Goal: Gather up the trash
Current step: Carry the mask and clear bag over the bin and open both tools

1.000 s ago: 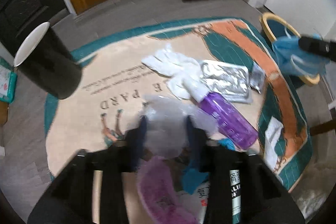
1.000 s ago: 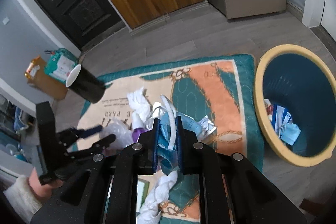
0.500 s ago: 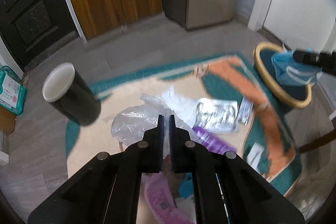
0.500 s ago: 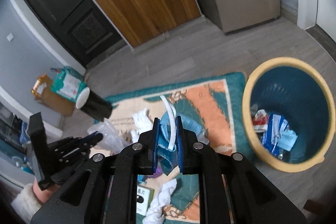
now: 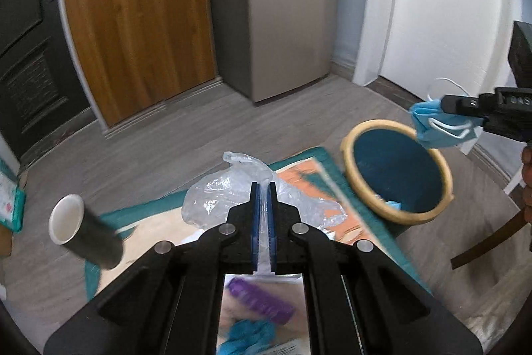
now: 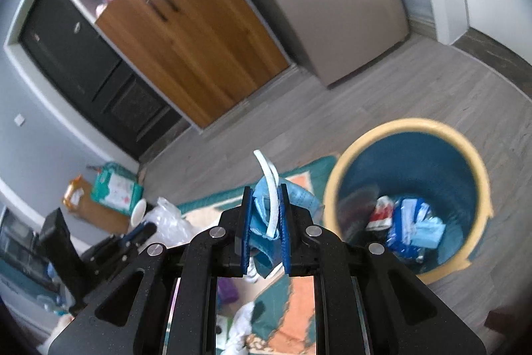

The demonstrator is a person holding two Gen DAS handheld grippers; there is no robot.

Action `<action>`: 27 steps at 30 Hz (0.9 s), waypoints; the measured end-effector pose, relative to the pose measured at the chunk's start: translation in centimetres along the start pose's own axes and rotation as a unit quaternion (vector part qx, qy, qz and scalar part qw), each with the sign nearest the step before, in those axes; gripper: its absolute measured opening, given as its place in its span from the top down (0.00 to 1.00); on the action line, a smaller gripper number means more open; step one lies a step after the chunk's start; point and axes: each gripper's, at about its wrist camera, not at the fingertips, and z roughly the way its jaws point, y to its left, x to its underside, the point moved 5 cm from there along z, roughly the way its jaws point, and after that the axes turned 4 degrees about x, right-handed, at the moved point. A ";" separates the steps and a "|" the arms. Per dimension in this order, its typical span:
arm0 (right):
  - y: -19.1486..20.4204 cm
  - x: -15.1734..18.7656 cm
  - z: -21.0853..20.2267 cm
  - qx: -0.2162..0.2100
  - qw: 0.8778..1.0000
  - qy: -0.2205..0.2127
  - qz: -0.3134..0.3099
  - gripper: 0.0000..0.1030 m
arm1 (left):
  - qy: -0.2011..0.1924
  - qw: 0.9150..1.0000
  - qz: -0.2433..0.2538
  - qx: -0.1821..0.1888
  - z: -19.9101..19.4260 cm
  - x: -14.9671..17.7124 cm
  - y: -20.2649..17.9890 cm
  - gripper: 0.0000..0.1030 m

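Above the rug (image 5: 299, 163), one bin (image 5: 397, 167) holds several scraps. Left gripper (image 5: 263, 192), level and raised, pinches one clear bag (image 5: 219, 198); right gripper (image 6: 265, 198) clamps one mask (image 6: 262, 222) beside the bin's rim.

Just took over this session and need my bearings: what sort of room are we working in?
Most likely a home entryway or living area. A patterned rug lies on grey wood-look flooring, a wooden cabinet stands beside a tall grey fridge-like unit, and a yellow-rimmed bin stands at the rug's edge.
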 end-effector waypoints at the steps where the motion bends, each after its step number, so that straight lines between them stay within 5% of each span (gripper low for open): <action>1: -0.5 -0.3 -0.1 0.005 1.000 -0.004 0.002 0.85 | -0.001 1.000 0.003 0.005 0.2 -0.2 -0.7 0.97; 15: -7.9 -1.5 0.1 0.057 0.997 -0.010 0.059 0.85 | -0.008 0.995 0.044 0.093 5.2 -3.3 -11.5 0.97; 27: -14.0 0.6 3.5 0.111 0.987 0.051 0.102 0.85 | 0.039 0.988 0.080 0.124 11.1 -0.7 -17.5 0.97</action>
